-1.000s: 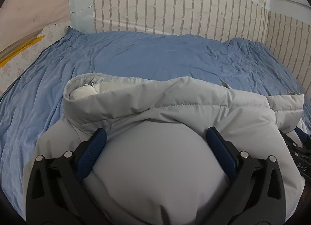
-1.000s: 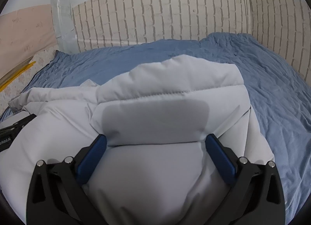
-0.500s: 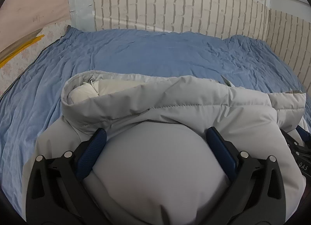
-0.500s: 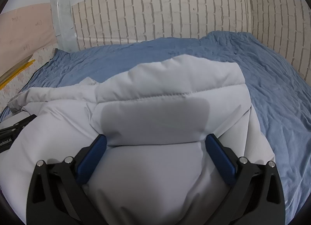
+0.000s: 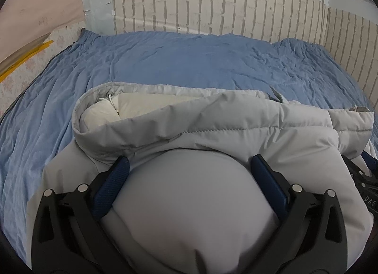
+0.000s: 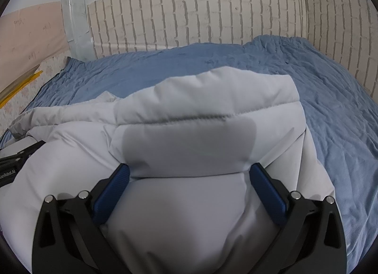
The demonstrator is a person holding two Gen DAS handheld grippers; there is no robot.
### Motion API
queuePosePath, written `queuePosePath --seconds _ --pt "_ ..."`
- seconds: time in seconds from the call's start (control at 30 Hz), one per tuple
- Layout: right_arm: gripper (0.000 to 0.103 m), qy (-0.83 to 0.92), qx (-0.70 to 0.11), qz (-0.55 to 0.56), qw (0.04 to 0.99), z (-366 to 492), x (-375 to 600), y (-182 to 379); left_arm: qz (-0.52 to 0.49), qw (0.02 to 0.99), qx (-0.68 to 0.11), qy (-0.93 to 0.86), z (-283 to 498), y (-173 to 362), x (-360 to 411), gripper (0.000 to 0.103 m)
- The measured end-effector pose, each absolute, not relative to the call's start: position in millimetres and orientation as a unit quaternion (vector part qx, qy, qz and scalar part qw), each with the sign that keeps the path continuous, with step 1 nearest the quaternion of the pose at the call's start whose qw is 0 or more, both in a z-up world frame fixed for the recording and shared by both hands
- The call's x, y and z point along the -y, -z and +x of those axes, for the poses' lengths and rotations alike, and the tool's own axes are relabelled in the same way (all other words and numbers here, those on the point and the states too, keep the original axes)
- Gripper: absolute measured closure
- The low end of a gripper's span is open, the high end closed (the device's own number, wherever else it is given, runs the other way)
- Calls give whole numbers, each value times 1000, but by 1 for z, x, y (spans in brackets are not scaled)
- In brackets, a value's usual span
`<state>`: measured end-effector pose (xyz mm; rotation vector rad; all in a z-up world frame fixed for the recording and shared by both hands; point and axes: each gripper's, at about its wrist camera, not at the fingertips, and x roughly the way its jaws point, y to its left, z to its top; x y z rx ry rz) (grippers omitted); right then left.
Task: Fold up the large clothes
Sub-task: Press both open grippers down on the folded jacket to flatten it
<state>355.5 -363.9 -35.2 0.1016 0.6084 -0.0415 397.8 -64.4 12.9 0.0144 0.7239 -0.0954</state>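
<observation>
Jacket (image 5: 212,127), grey and puffy, lies bunched on the blue bedsheet (image 5: 189,61) at the near side of the bed, brick-pattern wall (image 5: 212,6) behind.

Left wrist view: my left tongs (image 5: 189,170) are spread wide, both blue pads showing, a fat bulge of jacket swelling up between them. Fabric touches the pads (image 5: 111,189), but I judge this as pressing or cradling, not a pinch. Hood (image 5: 104,113) lies ahead and to the left, cream lining and a white drawcord visible in its opening. Compared with a second ago almost nothing has changed: the hood sits a touch nearer the middle of the view, and the wall fills more of the top. So I have tilted or eased forward slightly; the jacket itself has not been reshaped. My other tongs peek in at the far right edge.

Right wrist view: my right tongs (image 6: 189,172) are equally wide, straddling a quilted panel with a stitched seam just beyond the tips. A dark shadow patch lies on that panel. Sheet is bare to the right. Change over the last second: next to none.

Reading: the fold is paused or being patted down. Bundle is thick and springy; I expect it to puff back open once pressure comes off.
</observation>
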Motion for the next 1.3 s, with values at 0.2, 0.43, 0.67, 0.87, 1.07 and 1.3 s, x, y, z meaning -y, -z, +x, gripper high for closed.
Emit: queuePosePath --seconds 0.2,0.43,0.67,0.87,1.07,1.3 --pt "1 20 -300 50 952 356 364 35 7 934 -354 47 398 -13 64 3" --pt "1 20 -301 50 952 356 363 36 8 933 -356 46 399 -10 64 3" --pt "1 19 -302 51 952 355 364 37 8 933 -357 46 398 -8 65 3" --pt "1 19 -302 51 952 356 365 36 6 935 -352 48 397 -7 64 3" --pt "1 19 -303 51 951 357 364 35 6 934 -353 49 397 -7 63 3" --pt "1 19 -303 52 951 357 365 35 6 934 -353 49 397 -7 63 3"
